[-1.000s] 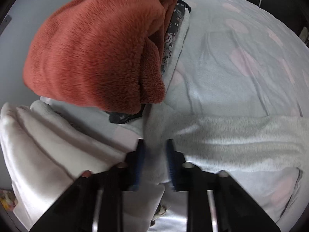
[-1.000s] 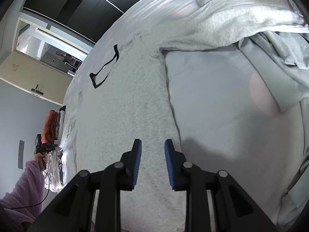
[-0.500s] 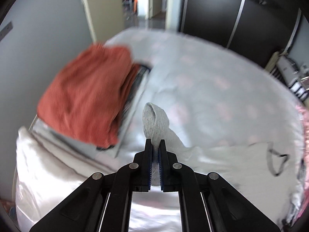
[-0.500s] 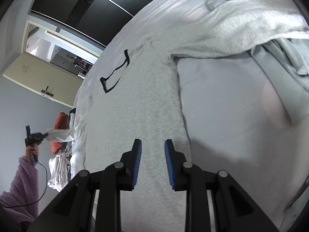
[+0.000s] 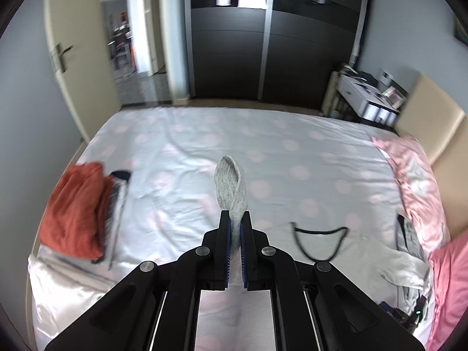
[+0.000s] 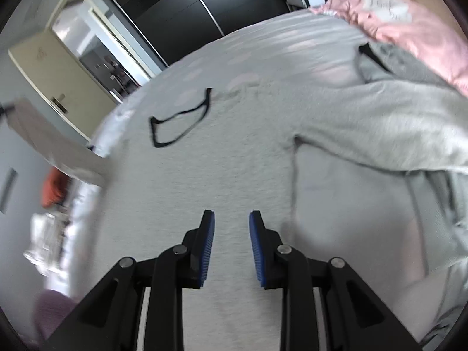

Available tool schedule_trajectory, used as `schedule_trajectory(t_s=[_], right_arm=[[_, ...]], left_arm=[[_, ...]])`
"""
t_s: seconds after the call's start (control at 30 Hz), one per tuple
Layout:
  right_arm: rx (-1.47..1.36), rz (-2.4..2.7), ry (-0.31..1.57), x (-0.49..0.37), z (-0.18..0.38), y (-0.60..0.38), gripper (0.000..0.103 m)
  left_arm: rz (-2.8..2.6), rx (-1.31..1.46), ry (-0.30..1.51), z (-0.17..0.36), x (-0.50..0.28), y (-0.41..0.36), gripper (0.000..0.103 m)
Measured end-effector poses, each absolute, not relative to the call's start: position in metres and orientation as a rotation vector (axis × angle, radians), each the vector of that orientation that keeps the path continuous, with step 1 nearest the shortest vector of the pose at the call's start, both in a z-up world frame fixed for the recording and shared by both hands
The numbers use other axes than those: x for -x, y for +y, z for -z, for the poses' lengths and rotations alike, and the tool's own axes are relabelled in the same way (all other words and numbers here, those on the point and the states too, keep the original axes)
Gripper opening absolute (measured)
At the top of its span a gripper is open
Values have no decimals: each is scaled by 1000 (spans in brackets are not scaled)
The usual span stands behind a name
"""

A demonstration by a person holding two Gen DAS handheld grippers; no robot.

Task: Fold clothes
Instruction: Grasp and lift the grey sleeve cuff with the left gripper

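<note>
Left jaws: being pressed together on a grey ribbed cuff (image 5: 231, 185), which is sticking up past the blue pads of the left gripper (image 5: 234, 228).
Right jaws: being held apart by the right gripper (image 6: 231, 225), nothing between them, hovering over grey fabric.
Grey sweater (image 6: 222, 158): being spread flat on the bed, body under the right jaws, one sleeve (image 6: 380, 128) lying out toward the right.
Sweater's other sleeve (image 6: 52, 146): being lifted off at the left edge of the right wrist view, blurred.
Neckline trim (image 5: 318, 241): black loop being seen just right of the left jaws.
Bed (image 5: 263, 146): being covered by a pale sheet with pink dots.
Orange fleece (image 5: 73, 210): being kept as the top of a folded stack at the bed's left edge, well apart from the sweater.
Pink bedding (image 5: 415, 187): being bunched along the right side.
Wardrobe (image 5: 272, 38): dark, standing behind the bed.
Door (image 5: 73, 55): standing open at left.
</note>
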State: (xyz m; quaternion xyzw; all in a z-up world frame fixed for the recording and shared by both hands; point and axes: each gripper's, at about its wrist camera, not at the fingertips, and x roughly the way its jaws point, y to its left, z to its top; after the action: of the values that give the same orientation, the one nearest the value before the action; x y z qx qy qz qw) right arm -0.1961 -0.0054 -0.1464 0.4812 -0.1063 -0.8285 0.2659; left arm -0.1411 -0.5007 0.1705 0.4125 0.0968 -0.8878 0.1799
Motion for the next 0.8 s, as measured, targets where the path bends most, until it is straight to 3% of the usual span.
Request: schedule_trajectory(t_s=[0.1, 0.27, 0.8], right_arm=[[-1301, 2244, -264, 198, 153, 2, 24], [-1243, 2244, -400, 206, 150, 23, 24], [-1275, 2203, -546, 226, 167, 35, 24]], left_arm=[[2563, -1212, 248, -168, 174, -454, 6], [2633, -1330, 223, -138, 228, -380, 6], [2563, -1869, 198, 54, 329, -238, 6]])
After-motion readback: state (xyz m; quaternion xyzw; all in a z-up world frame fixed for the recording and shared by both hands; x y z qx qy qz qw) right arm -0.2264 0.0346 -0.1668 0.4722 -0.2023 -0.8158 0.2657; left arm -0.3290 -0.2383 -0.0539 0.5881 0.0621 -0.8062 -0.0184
